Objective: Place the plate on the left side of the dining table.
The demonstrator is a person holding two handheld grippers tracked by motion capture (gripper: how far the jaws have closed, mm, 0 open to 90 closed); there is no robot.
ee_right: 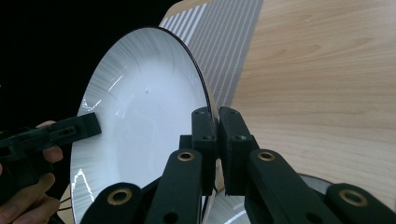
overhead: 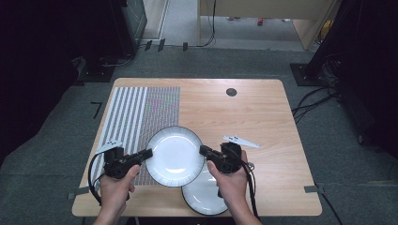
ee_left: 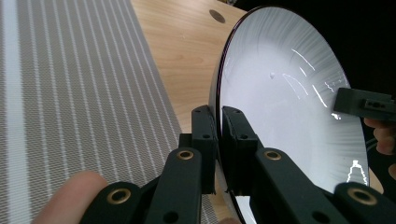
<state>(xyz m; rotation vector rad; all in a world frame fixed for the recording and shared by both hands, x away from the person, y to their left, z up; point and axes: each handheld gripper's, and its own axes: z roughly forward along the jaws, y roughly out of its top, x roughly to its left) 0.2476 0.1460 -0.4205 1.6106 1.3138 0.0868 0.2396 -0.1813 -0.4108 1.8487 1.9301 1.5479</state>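
Second plate (overhead: 202,194) lying nearest at six o'clock, white plate (overhead: 174,155) hanging above it, left gripper (overhead: 149,153) pinching its nine o'clock rim, right gripper (overhead: 202,150) pinching three o'clock, striped mat (overhead: 141,112) at ten o'clock, wooden table (overhead: 263,122) spreading beyond.

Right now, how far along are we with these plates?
Done: both grippers have clamped the upper plate, left gripper and right gripper on opposite rim edges. In hand: it hangs above the second plate. Left: setting it down, perhaps on the striped mat.
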